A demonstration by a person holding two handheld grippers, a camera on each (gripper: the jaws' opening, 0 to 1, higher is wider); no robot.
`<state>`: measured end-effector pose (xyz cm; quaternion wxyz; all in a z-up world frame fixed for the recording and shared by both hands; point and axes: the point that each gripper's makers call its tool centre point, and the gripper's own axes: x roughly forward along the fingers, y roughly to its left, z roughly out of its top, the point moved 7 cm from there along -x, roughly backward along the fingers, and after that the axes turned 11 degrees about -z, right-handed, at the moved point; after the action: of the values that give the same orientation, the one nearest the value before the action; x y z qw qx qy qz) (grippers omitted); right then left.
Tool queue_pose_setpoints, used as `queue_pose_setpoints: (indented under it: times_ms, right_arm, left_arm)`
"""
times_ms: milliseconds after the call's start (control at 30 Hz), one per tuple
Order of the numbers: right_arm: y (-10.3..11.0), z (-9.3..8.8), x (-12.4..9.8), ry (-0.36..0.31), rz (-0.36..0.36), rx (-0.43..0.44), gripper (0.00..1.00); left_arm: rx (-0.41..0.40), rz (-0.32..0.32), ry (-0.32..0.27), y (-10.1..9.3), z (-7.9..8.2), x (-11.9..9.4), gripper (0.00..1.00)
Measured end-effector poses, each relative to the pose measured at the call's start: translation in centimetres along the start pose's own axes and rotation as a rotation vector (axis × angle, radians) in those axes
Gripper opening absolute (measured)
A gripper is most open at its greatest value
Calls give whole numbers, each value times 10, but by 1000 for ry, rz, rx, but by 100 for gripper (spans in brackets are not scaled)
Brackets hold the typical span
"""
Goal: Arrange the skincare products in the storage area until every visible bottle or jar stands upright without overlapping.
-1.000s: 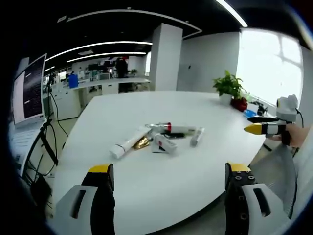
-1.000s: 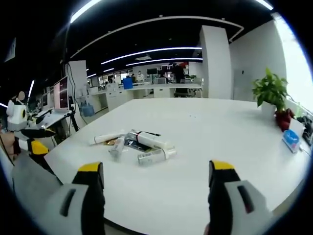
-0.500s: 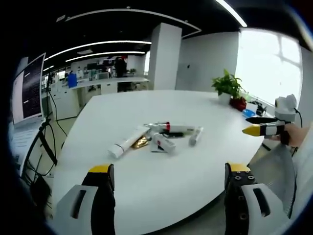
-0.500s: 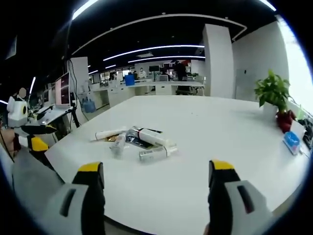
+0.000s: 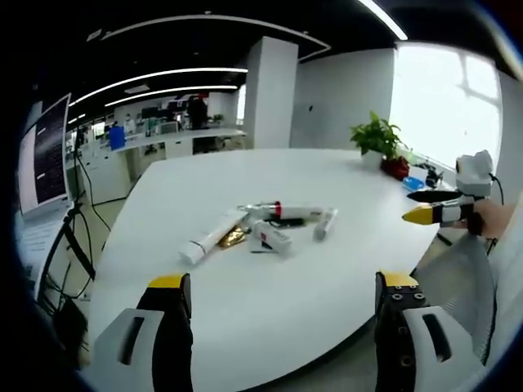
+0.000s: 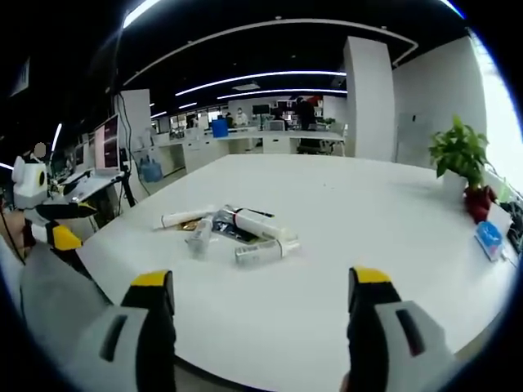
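Observation:
Several skincare products lie flat in a loose pile at the middle of the white table (image 5: 204, 175). A long white tube (image 5: 211, 239), a gold piece (image 5: 235, 238), a white bottle (image 5: 270, 237), a red-banded tube (image 5: 288, 212) and a small white tube (image 5: 325, 224) make up the pile. My left gripper (image 5: 284, 284) hangs open, short of the table's near edge. My right gripper (image 6: 260, 282) is open too, well back from the red-banded tube (image 6: 260, 226), a white bottle (image 6: 265, 249) and the long tube (image 6: 186, 217). Each gripper also appears at the side of the other's view: the right gripper (image 5: 441, 214) and the left gripper (image 6: 51, 233).
A potted plant (image 5: 377, 137) stands near the table's far right edge, with a blue box (image 6: 488, 235) close by. A monitor (image 5: 45, 151) on a stand is off the table's left side. A white pillar (image 6: 369, 98) and office desks lie beyond.
Both views have shifted slightly as the hands moved. The products lie where they were, and both grippers stay open.

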<state>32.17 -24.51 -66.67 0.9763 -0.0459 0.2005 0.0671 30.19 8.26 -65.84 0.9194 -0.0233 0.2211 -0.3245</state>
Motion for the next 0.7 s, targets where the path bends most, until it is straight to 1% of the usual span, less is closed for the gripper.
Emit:
queue_pose_setpoints:
  times_ms: [133, 167, 200, 267, 367, 600, 700]
  right_arm:
    - [0, 0, 0, 13, 8, 12, 89]
    - [0, -1, 0, 25, 9, 18, 89]
    - [0, -2, 0, 52, 10, 39, 89]
    - [-2, -2, 1, 70, 9, 63, 89]
    - [-3, -2, 1, 75, 12, 76, 89]
    - [-5, 1, 11, 98, 44, 31, 88]
    - [-7, 3, 16, 104, 56, -4, 88]
  left_arm:
    - [0, -3, 1, -1, 0, 0, 91]
    - [-2, -4, -4, -1, 1, 0, 91]
    - [-3, -5, -7, -1, 1, 0, 91]
    - [-6, -9, -8, -1, 1, 0, 91]
    - [-7, -15, -10, -1, 1, 0, 92]
    - [-8, -21, -10, -1, 0, -1, 91]
    - [-9, -28, -8, -1, 0, 0, 91]
